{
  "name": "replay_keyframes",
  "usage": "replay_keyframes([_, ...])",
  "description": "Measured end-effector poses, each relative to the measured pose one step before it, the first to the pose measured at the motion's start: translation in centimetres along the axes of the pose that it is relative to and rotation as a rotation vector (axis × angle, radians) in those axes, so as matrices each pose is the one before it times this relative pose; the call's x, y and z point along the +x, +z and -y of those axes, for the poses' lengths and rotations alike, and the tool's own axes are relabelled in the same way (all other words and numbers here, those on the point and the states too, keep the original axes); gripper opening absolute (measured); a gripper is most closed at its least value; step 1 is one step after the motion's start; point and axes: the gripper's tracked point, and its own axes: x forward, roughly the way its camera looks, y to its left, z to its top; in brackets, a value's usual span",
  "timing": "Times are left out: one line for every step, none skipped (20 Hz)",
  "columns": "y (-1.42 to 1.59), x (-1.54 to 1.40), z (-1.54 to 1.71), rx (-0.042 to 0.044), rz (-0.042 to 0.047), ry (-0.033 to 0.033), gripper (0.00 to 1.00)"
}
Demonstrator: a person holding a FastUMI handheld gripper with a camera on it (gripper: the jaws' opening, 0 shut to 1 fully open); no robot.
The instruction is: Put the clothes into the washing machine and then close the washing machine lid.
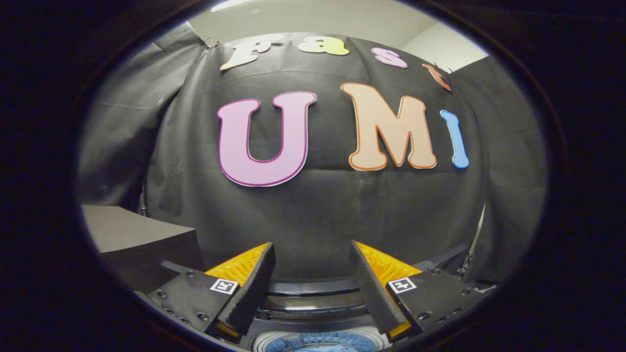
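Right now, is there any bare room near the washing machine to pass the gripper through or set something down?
The gripper is open, nothing between its fingers; that gap looks straight at the washing machine rim, so passage ahead seems clear. The grey block beyond the left finger shows a bare flat top. Below the fingers, blue fabric already sits in the drum, which looks more crowded.

**Black cloth booth under a pale ceiling**

A creased black cloth wall (313, 210) hangs straight ahead, clipped at its upper corners, with further dark drapes at either side. Above it runs a pale ceiling (313, 17) and a light wall patch (440, 46). At the lower left stands a grey-topped block (127, 227) with a dark side.
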Motion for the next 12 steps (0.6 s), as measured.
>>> replay_keyframes([-0.073, -0.034, 0.036, 0.00287, -0.00392, -0.00427, 0.95])
replay_keyframes([-0.115, 0.051, 0.035, -0.00051, -0.00997, -0.00745, 0.95])
replay_keyframes([0.0, -0.137, -0.1, -0.00766, -0.00287, -0.00198, 0.95])
replay_keyframes([-0.037, -0.2, 0.02, 0.00134, -0.00525, -0.00084, 0.95])
replay_keyframes([-0.146, -0.059, 0.066, 0.00364, -0.00443, 0.00026, 0.95])
replay_keyframes([-0.014, -0.086, -0.036, -0.00164, -0.00616, 0.00168, 0.95])
replay_keyframes([-0.023, -0.156, -0.004, -0.00225, -0.00518, -0.00034, 0.96])
replay_keyframes([-0.151, -0.107, 0.078, -0.00026, -0.00866, -0.00287, 0.96])
replay_keyframes([-0.081, -0.202, -0.001, -0.0034, -0.00344, -0.00029, 0.96])
replay_keyframes([-0.059, -0.21, -0.034, -0.00282, -0.00538, 0.00306, 0.96])
replay_keyframes([-0.18, -0.201, 0.022, 0.0, -0.00273, 0.00506, 0.96])
replay_keyframes([-0.046, -0.315, -0.015, 0.00032, -0.00428, 0.0055, 0.96])
